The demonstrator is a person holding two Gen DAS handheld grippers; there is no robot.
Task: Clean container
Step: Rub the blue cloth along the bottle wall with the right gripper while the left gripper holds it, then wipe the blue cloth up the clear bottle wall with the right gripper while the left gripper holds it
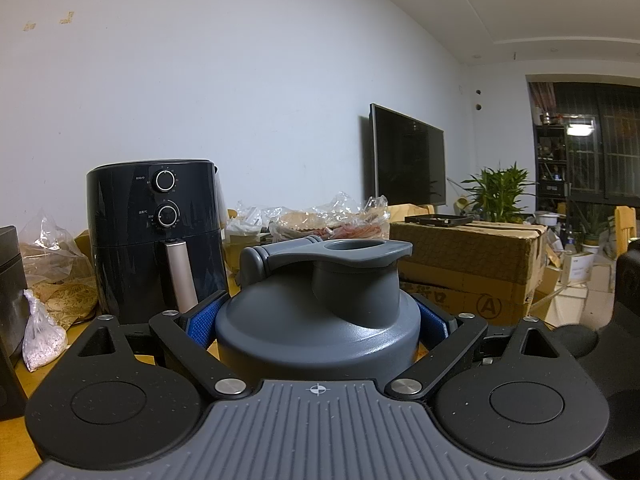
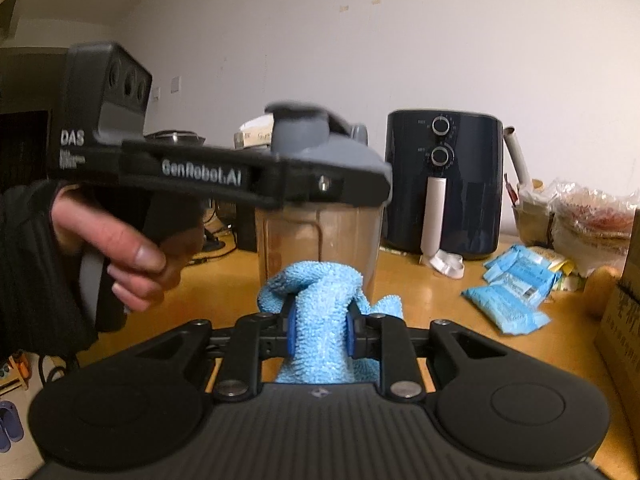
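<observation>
Container (image 2: 320, 216), one; blue cloth (image 2: 318, 320), one

The surface (image 2: 440, 292) is yellowish, glossy wood. A black air fryer (image 2: 442, 182) stands at its back by the wall, a white strip (image 2: 446, 266) lying at its foot. To the right lie light blue packets (image 2: 508, 300) — one flat in front, others piled behind it — and crinkled plastic bags (image 2: 592, 216) beyond them. A cardboard box (image 1: 468, 256) sits at the right end. Left of the fryer — a small bag of white grains (image 1: 40, 336) and more plastic bags (image 1: 52, 248).
</observation>
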